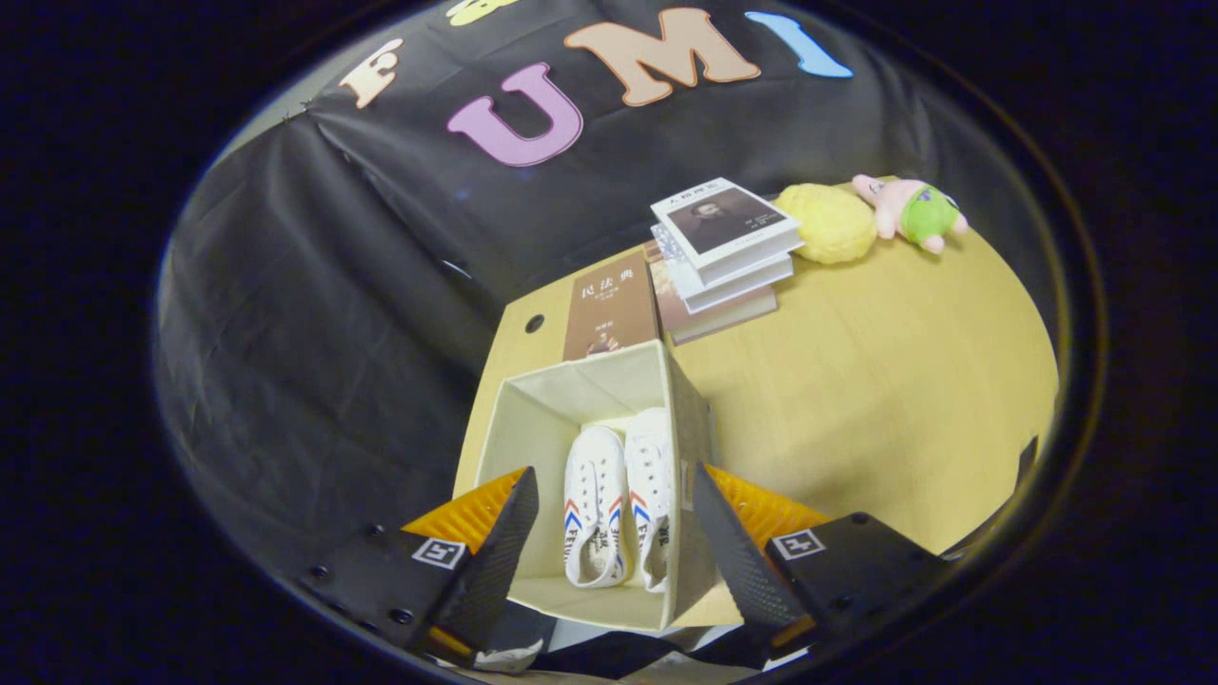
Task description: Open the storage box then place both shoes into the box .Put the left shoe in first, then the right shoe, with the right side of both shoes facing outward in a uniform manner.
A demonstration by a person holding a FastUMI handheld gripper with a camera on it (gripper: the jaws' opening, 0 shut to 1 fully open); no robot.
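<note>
A cream fabric storage box (533,419) stands open on the wooden table (856,381), right below and between my fingers. Two white canvas shoes lie side by side inside it, soles toward the box's right wall: the left one (595,504) and the right one (652,495), both with red and blue chevron marks. My gripper (609,495) hovers above the box, open, with nothing between its fingers. One finger (504,542) is over the box's left wall, the other (728,542) over its right wall.
Beyond the box a brown book (609,304) lies flat, with a stack of books (723,252) just right of it. A yellow plush (833,224) and a pink and green plush toy (913,214) sit at the table's far edge. Black cloth hangs left of the table.
</note>
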